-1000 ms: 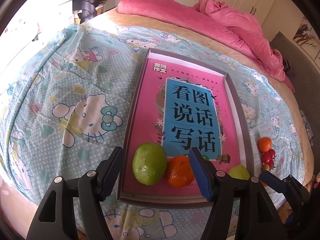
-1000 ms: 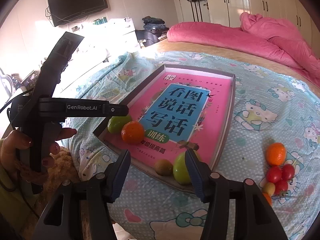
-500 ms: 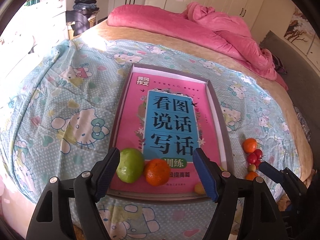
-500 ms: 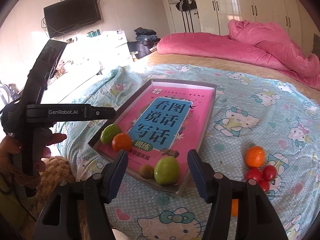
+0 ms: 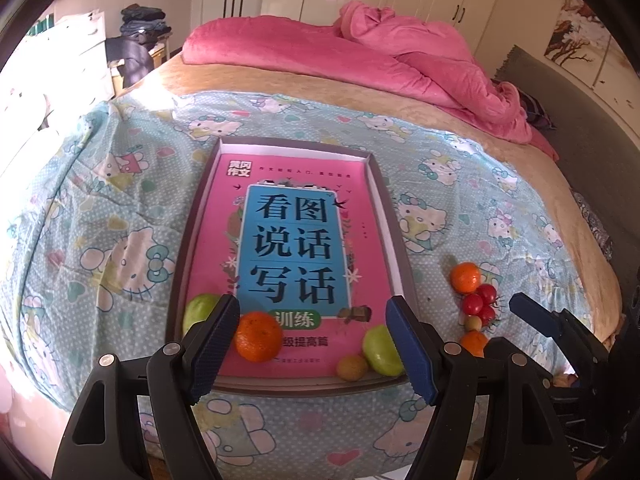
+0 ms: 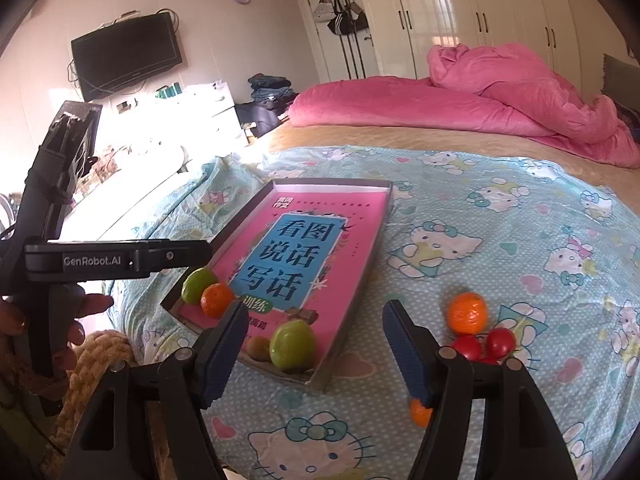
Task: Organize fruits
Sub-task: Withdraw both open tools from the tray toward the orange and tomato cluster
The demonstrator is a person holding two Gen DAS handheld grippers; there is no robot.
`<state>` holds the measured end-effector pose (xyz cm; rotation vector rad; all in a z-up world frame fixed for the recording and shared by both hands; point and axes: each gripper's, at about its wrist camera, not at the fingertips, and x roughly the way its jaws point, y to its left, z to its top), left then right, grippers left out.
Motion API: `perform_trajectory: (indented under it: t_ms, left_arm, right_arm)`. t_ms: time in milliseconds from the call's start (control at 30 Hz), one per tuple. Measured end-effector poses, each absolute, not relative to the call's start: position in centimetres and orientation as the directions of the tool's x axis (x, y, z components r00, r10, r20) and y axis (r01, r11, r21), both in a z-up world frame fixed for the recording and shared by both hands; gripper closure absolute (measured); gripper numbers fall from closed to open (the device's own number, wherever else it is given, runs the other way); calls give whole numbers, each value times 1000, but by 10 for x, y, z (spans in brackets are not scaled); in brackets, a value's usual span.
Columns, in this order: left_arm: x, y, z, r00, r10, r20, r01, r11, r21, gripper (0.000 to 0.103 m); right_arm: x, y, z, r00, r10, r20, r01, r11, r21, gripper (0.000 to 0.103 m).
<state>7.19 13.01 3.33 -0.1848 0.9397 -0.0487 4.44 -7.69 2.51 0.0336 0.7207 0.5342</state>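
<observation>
Both tools pulled back from tray (image 5: 394,216); right tool (image 6: 314,342) opening, empty (left tool (image 5: 312,342) wide, empty too).

Counting it up: two green fruits (image 5: 382,350), three oranges (image 5: 258,336), and one small brownish fruit (image 5: 352,368). Three red tomatoes (image 5: 478,304) plus one pale little fruit (image 5: 473,323) in that bunch. One tray (image 5: 394,216), one pink book (image 5: 296,248).

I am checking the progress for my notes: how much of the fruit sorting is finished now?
Done: four fruits lie in the tray on the book: two green fruits and, an orange, a small brown one. In hand: nothing; left gripper open, right gripper opening, both empty. Left: two oranges, red tomatoes and a small pale fruit on the sheet.
</observation>
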Motion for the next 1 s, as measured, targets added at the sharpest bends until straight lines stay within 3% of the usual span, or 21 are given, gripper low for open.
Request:
perform_trajectory:
  t_ms: [333, 1000]
  left_arm:
    - [69, 97, 35, 565, -178, -806, 27, 980, -197, 25]
    - [56, 29, 27, 503, -253, -826, 165, 967, -196, 25]
  right_arm:
    - [46, -102, 32, 674, 427, -603, -407, 896, 179, 28]
    - [54, -174, 33, 742, 305, -597, -243, 952, 184, 28]
